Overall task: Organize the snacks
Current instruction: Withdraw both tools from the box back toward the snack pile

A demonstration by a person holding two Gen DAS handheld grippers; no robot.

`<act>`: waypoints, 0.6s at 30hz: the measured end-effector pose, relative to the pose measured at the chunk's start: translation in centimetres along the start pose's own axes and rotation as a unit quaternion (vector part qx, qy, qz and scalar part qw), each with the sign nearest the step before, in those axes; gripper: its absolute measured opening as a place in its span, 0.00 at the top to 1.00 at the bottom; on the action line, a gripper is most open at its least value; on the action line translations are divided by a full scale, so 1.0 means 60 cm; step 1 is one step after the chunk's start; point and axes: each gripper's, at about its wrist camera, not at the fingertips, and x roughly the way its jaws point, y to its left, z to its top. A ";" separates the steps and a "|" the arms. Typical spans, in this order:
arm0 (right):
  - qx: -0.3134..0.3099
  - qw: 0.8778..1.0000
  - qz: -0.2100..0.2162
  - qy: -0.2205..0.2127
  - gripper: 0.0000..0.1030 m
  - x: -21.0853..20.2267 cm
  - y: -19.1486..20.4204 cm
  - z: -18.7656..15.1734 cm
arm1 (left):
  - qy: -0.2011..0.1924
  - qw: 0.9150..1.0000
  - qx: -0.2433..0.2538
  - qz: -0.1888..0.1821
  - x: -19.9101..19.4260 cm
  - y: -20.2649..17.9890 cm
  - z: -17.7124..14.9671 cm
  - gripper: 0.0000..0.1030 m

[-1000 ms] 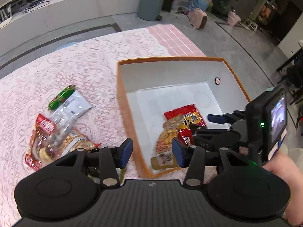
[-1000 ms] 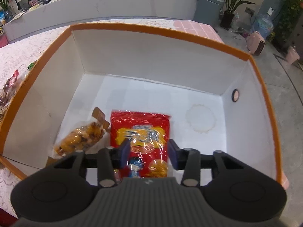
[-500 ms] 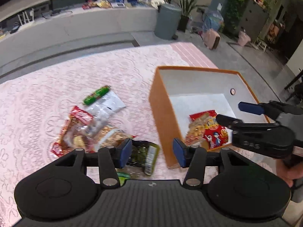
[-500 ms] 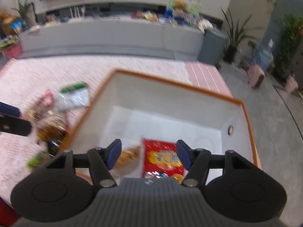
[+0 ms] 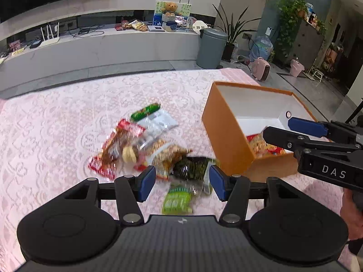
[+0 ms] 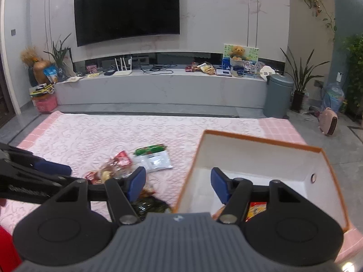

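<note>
An orange box with white inside [image 5: 226,133] [image 6: 256,149] stands on the pink lace tablecloth; a red snack bag [image 5: 261,145] [image 6: 256,208] lies in it. Left of the box lies a pile of snack packets [image 5: 145,145] [image 6: 118,170]: a red one, a clear one with a green strip [image 5: 156,117] [image 6: 154,158], a dark green one [image 5: 192,165] [image 6: 147,204] and a light green one [image 5: 179,199]. My left gripper [image 5: 182,182] is open and empty above the dark green packet. My right gripper [image 6: 178,182] is open and empty above the box's left wall, and shows in the left wrist view [image 5: 292,129].
The tablecloth [image 6: 95,133] reaches far to the left and back. Beyond the table are a long grey TV bench [image 6: 158,86], a grey bin [image 6: 278,95] and potted plants. The table's right edge lies just past the box.
Both grippers have pulled back and up from the box and opened wider. The left one has swung left over the loose packets. The right one has left the red bag in the box.
</note>
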 end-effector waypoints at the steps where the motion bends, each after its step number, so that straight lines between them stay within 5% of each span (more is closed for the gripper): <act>1: 0.007 1.000 0.002 -0.003 0.45 -0.002 0.004 -0.010 | 0.002 1.000 0.001 0.001 0.002 0.000 -0.009 0.38; 6: 0.000 1.000 0.023 -0.012 0.52 -0.008 0.031 -0.069 | 0.001 1.000 0.024 0.008 0.005 -0.005 -0.055 0.38; 11: -0.023 0.999 0.005 0.044 0.65 0.032 0.037 -0.118 | 0.005 0.998 0.055 -0.002 0.021 -0.012 -0.082 0.37; 18: 0.006 0.995 0.000 0.101 0.66 0.076 0.010 -0.138 | 0.017 0.995 0.095 0.015 0.062 -0.027 -0.106 0.34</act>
